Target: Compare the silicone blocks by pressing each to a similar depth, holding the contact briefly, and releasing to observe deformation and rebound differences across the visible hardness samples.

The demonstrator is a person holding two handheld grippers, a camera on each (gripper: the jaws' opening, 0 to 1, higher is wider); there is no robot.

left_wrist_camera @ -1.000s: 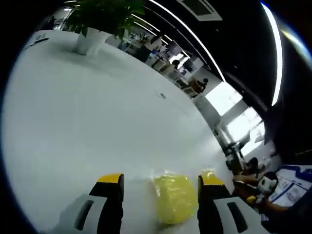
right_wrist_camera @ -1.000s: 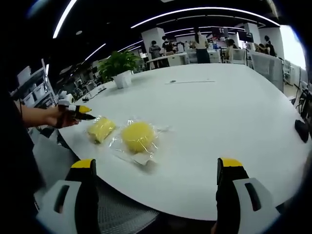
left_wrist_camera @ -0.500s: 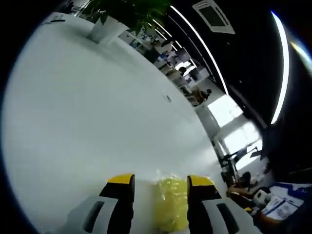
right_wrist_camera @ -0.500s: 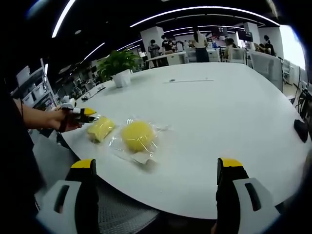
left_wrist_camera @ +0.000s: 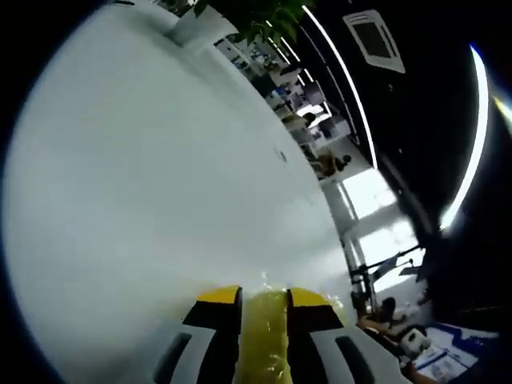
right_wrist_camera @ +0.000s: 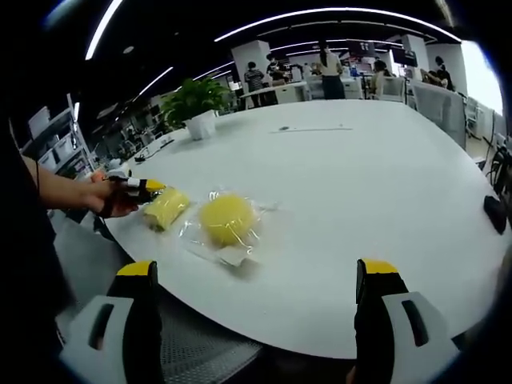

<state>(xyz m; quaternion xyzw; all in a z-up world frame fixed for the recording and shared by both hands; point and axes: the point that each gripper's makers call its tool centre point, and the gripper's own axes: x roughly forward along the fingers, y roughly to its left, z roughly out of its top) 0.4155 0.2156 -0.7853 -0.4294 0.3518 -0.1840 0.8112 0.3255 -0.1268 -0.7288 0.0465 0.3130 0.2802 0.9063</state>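
Left gripper view, hand-held gripper (left_wrist_camera: 264, 298) squeezing yellow block (left_wrist_camera: 262, 336)

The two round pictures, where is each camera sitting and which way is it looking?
Left gripper view: rides on the left gripper, low over the white table, looking along its jaws, which squeeze the wrapped yellow block.
Right gripper view: rides on the right gripper, back from the table edge, jaws wide apart, facing the round yellow block; the person's hand shows.
Shared: the table, the potted plant and the squeezed block.
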